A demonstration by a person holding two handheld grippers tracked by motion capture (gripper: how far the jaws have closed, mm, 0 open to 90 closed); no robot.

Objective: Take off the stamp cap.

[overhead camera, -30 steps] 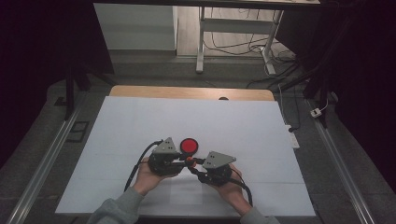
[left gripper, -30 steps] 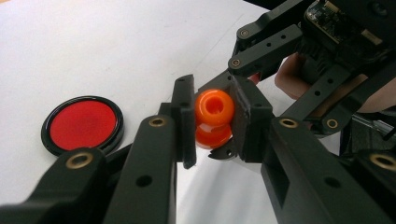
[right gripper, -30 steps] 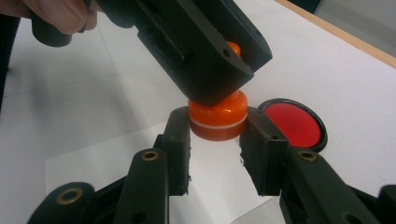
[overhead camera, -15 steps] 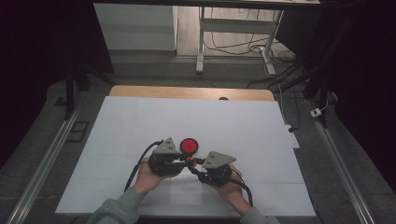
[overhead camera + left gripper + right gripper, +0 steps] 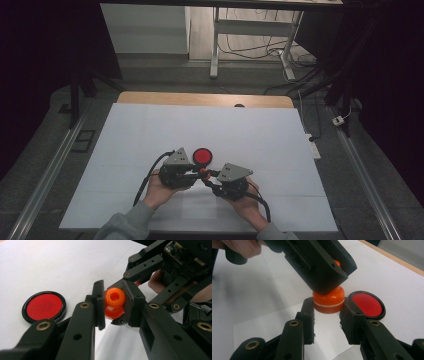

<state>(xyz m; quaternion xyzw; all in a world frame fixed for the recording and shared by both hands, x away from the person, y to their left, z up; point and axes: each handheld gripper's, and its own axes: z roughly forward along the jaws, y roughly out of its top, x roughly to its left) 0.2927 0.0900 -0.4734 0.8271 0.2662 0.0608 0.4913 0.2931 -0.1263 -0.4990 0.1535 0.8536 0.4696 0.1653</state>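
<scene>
A small orange knob-shaped piece (image 5: 202,170) is held just above the white table between both grippers. In the left gripper view, my left gripper (image 5: 114,303) is shut on its rounded hollow top (image 5: 114,296). In the right gripper view, my right gripper (image 5: 328,312) grips its wider base with a white band (image 5: 328,302). Its jaws have just been closing on that base. The left gripper's fingers (image 5: 319,272) come down over the piece from above. A red disc with a black rim (image 5: 202,156) lies flat just behind the two grippers (image 5: 44,306) (image 5: 367,304).
A white sheet (image 5: 150,130) covers the table, with a wooden edge (image 5: 200,98) along the far side. Cables trail from both grippers toward the person's sleeves. A metal desk frame (image 5: 215,45) stands on the floor beyond the table.
</scene>
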